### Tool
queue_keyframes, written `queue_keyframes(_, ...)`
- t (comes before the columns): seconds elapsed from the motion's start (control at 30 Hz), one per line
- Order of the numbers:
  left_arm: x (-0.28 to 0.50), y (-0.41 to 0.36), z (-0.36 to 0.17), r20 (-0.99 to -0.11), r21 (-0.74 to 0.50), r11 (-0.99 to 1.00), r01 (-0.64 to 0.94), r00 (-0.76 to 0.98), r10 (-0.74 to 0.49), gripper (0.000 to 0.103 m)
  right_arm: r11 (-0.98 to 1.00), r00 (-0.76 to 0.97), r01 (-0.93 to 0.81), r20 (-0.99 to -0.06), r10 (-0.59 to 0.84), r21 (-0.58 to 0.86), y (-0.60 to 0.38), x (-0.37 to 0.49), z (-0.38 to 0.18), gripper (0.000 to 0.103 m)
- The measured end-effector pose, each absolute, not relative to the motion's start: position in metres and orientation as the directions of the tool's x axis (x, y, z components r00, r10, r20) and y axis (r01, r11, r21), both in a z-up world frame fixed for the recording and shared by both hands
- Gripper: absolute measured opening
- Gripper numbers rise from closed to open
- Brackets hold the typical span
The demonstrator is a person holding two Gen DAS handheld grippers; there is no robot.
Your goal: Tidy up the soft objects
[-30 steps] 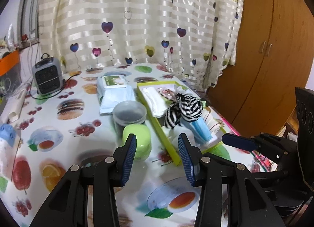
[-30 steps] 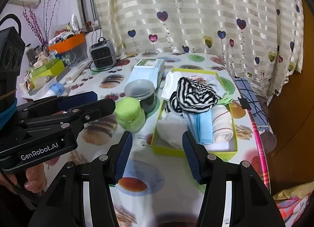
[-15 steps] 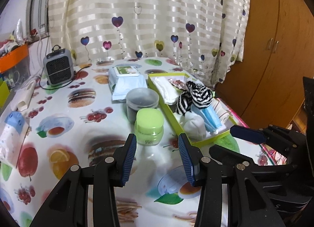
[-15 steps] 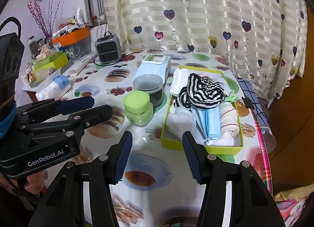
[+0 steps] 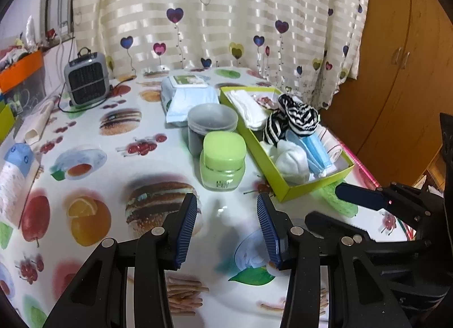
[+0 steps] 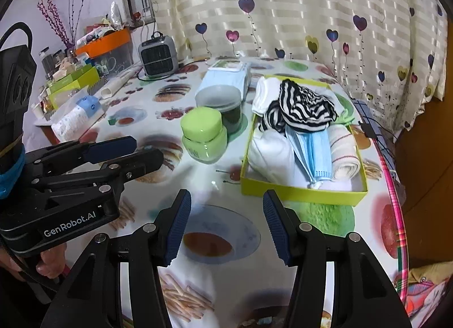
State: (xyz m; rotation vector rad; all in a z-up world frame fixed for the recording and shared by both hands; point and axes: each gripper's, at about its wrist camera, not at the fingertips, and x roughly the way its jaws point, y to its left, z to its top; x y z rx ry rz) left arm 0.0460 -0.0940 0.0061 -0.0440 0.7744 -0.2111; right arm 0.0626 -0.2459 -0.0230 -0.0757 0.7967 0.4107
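A lime green box (image 6: 300, 192) (image 5: 308, 187) on the table holds soft things: a black-and-white striped cloth (image 6: 303, 107) (image 5: 297, 114), a blue face mask (image 6: 314, 152) (image 5: 314, 149), a rolled towel (image 6: 345, 152), white socks (image 6: 269, 155) (image 5: 291, 162) and a folded white cloth (image 5: 246, 107). My left gripper (image 5: 226, 227) (image 6: 124, 149) hovers open and empty over the tablecloth, short of a green jar (image 5: 223, 163). Just in front of the box's near wall my right gripper (image 6: 225, 224) (image 5: 359, 200) also stands open with nothing in it.
Left of the box stand the green jar (image 6: 205, 138), a grey-lidded dark jar (image 6: 223, 104) and a wipes pack (image 6: 229, 76). A small heater (image 6: 158, 56), a tissue pack (image 6: 76, 112) and cluttered boxes (image 6: 73, 81) line the left. The table edge (image 6: 393, 200) lies right.
Both views have drawn back and sunk a little: the box and jars sit farther from my fingers than a second ago. Both grippers stayed open and empty.
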Motion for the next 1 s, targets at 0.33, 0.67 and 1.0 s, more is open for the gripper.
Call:
queue_keyframes(0.33, 0.053, -0.094, -0.009, -0.726, -0.148, 0.975, 0.165, 0.651, -0.22, 0.043, 0.917, 0.623, -0.381, -0.7, 0.35, 0.12, -0.252, 0.069, -0.03, 0.054)
queue_keyframes(0.67, 0.055, -0.097, -0.012, -0.738, -0.146, 0.976, 0.16, 0.639, -0.215, 0.043, 0.915, 0.608, -0.387, -0.713, 0.349, 0.117, -0.252, 0.074, -0.037, 0.054)
queue_keyframes(1.0, 0.056, -0.099, -0.015, -0.741, -0.138, 0.977, 0.161, 0.638, -0.21, 0.043, 0.915, 0.601, -0.388, -0.72, 0.345, 0.115, -0.253, 0.077, -0.041, 0.054)
